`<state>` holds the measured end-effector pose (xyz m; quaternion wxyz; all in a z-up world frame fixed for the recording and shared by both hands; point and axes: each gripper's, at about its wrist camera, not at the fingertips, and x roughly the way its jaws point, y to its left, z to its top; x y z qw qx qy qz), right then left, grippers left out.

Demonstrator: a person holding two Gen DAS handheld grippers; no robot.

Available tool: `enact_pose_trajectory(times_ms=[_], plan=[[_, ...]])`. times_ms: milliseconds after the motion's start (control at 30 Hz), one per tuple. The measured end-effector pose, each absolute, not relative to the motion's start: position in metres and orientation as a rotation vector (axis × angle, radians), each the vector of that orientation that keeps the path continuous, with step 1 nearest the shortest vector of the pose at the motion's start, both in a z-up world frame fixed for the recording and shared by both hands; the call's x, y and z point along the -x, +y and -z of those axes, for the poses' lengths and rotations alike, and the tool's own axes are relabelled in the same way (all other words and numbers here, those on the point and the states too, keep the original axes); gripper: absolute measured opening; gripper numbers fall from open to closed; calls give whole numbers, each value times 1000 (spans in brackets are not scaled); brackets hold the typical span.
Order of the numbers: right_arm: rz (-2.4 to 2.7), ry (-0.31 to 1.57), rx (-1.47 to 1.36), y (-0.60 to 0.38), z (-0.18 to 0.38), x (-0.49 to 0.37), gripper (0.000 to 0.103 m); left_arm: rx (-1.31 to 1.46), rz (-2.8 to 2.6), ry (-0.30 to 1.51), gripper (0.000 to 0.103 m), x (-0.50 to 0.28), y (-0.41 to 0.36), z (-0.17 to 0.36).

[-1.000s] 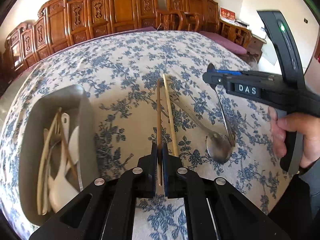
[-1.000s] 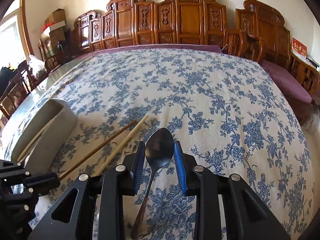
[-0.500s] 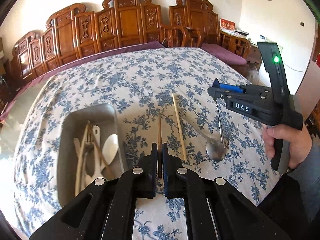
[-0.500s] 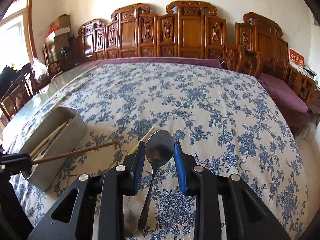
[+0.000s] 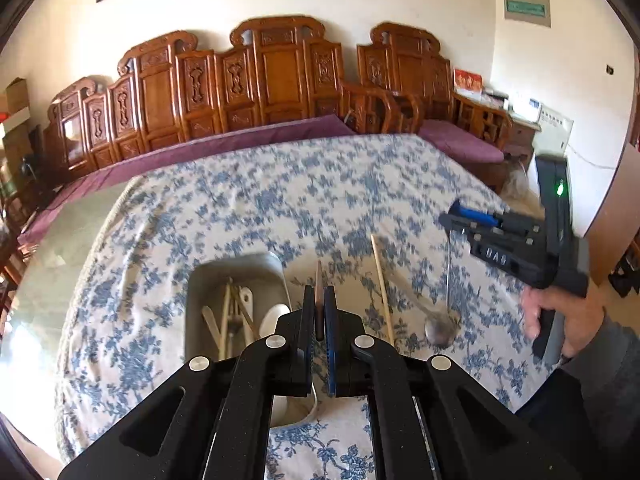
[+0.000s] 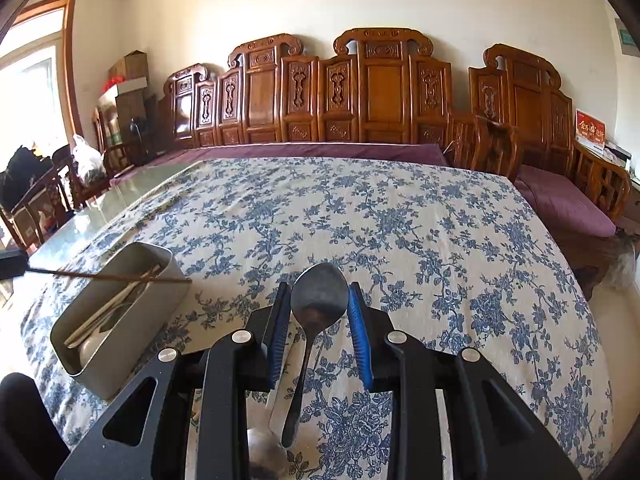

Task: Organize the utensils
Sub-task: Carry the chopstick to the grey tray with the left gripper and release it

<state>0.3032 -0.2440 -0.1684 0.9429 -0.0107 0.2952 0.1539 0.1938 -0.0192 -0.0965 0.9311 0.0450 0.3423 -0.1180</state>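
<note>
Utensils are split between both grippers, the tablecloth and the bin. Nearest in the left wrist view, the left gripper (image 5: 319, 312) is fully closed on a dark chopstick (image 5: 318, 280), clamped near one end. In the right wrist view, the right gripper (image 6: 319, 312) is partly open with its blue pads bearing on the bowl of a metal spoon (image 6: 319, 296).

Chopstick axis: in line with the left fingers, free end toward 12 o'clock in the left wrist view. In the right wrist view it runs nearly level, tip toward 3 o'clock, crossing above the grey bin (image 6: 116, 312).

Spoon axis: bowl toward 12 o'clock, handle hanging toward 6 o'clock, clear of the cloth.

Further out, a pale chopstick (image 5: 382, 280) and a second spoon (image 5: 438, 326) lie on the floral tablecloth (image 5: 280, 200) at 3 o'clock of the bin, which already holds several utensils.

Hazards, as judged:
- Grip at the chopstick end leaves a long lever; contact with the bin rim could pivot it out of the pads.
- The spoon is held only across its curved bowl; a tilt could let it slip.
- Both grippers converging on the bin risk collision.
</note>
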Motion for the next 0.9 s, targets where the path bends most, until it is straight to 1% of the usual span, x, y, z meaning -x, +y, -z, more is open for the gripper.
enact_pose_trajectory(times_ms=[167, 300, 600, 900], plan=[[-323, 600, 26, -241, 167, -302, 31, -69, 214, 653, 3, -186, -4, 75], [-334, 597, 27, -238, 166, -300, 31, -74, 169, 639, 3, -182, 11, 74], [-352, 614, 39, -229, 170, -301, 31, -116, 100, 642, 3, -183, 29, 116], [-357, 616, 45, -218, 172, -302, 31, -105, 84, 694, 4, -188, 33, 148]])
